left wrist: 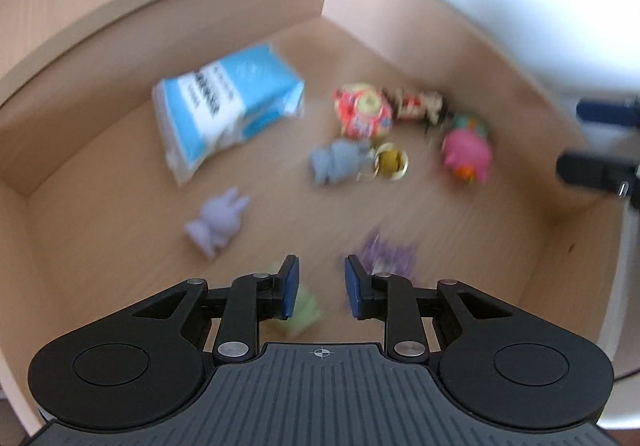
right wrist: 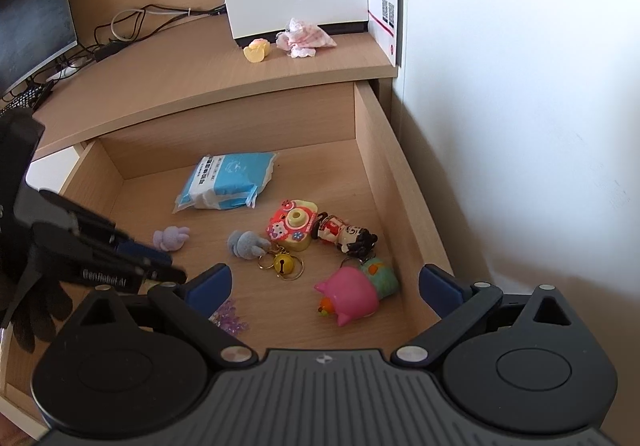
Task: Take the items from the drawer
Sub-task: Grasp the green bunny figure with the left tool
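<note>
left gripper (left wrist: pixel 322 288) jaws parted, empty, low over near drawer (right wrist: pixel 372 149) floor | right gripper (right wrist: pixel 324 286) spread wide, empty, near edge | tissue pack (right wrist: pixel 228 185) far; toys mid: pink pig (right wrist: pixel 352 296), camera (right wrist: pixel 292 226)

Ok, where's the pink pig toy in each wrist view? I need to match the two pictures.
Left wrist view: the pink pig toy lies right of centre, near the drawer's right wall.
Right wrist view: pink pig toy lies low, centre-right, between the right tongs' fingers.
Shared landmark: the blue tissue pack, at the drawer's back.
</note>
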The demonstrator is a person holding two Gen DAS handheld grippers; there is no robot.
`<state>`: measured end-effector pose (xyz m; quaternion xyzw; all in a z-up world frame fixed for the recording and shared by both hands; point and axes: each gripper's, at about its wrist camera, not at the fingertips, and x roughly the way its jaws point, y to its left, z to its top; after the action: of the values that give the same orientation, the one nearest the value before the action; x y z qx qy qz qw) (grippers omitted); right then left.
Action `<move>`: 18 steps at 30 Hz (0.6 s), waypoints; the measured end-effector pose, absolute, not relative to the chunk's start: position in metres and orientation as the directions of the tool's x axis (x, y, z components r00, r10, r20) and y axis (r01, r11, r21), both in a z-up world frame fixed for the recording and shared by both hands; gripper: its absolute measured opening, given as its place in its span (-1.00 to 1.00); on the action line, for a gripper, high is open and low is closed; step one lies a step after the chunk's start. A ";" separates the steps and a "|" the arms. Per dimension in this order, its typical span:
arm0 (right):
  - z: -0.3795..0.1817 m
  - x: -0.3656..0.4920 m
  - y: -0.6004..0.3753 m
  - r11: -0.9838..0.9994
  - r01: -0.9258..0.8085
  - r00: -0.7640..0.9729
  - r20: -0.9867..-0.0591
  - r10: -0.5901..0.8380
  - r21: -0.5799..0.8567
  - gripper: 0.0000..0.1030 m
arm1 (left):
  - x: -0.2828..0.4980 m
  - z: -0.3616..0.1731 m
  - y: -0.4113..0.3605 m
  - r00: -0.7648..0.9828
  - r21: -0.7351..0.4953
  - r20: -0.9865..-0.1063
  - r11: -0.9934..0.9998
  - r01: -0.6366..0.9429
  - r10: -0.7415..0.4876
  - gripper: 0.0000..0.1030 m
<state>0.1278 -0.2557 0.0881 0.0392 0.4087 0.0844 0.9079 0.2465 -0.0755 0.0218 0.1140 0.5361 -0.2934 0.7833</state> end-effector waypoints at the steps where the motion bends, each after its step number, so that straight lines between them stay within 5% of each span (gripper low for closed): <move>1: 0.088 0.127 -0.255 0.982 -0.125 0.650 -0.736 0.188 0.141 0.95 | 0.243 0.020 -0.072 0.256 -0.129 -0.909 0.806 0.578 -0.330 -0.46; 18: 0.073 0.128 -0.246 0.976 -0.156 0.605 -0.767 0.215 0.151 1.00 | 0.253 -0.007 -0.050 0.214 -0.227 -0.916 0.876 0.425 -0.341 -0.39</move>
<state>0.1282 -0.2462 0.0726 0.0343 0.4322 0.1036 0.8952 0.2526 -0.0501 -0.0073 0.0365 0.5768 -0.2460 0.7781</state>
